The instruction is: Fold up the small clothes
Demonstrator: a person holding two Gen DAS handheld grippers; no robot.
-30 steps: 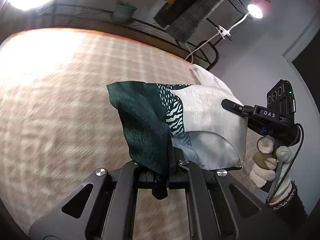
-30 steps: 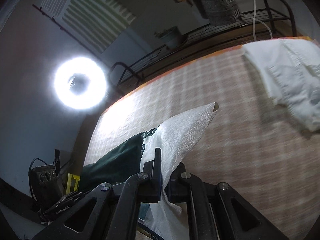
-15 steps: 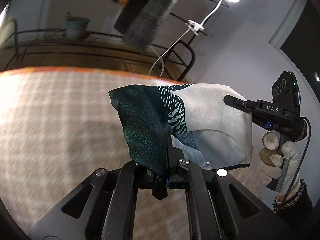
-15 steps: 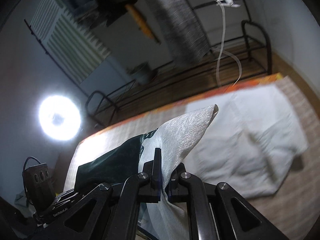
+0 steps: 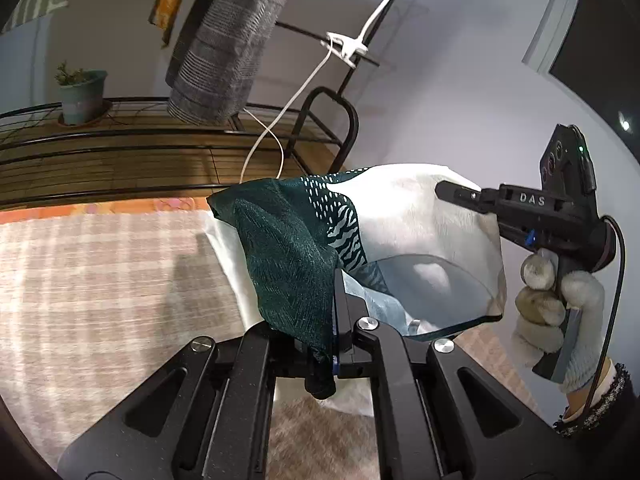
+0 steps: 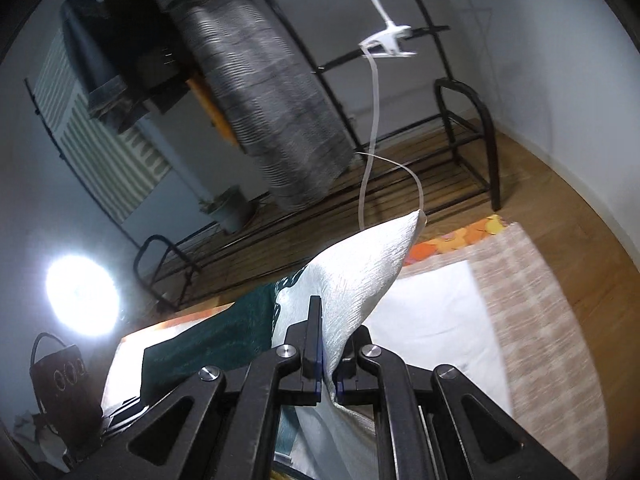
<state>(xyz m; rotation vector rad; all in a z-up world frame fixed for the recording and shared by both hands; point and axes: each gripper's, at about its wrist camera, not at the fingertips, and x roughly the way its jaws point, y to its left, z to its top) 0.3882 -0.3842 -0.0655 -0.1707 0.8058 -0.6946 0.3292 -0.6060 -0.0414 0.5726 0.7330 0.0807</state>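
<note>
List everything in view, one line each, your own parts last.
garment: one, dark green and white, held up between both grippers
white cloth: one, flat on the checked cover
checked cover: one, beige, underneath
grey textile: one, hanging on the rack
rack: one, black metal, behind
potted plant: one, green pot, on the rack
left gripper: black, shut on green part
right gripper: black, shut on white part
gloved hand: one, white glove
</note>
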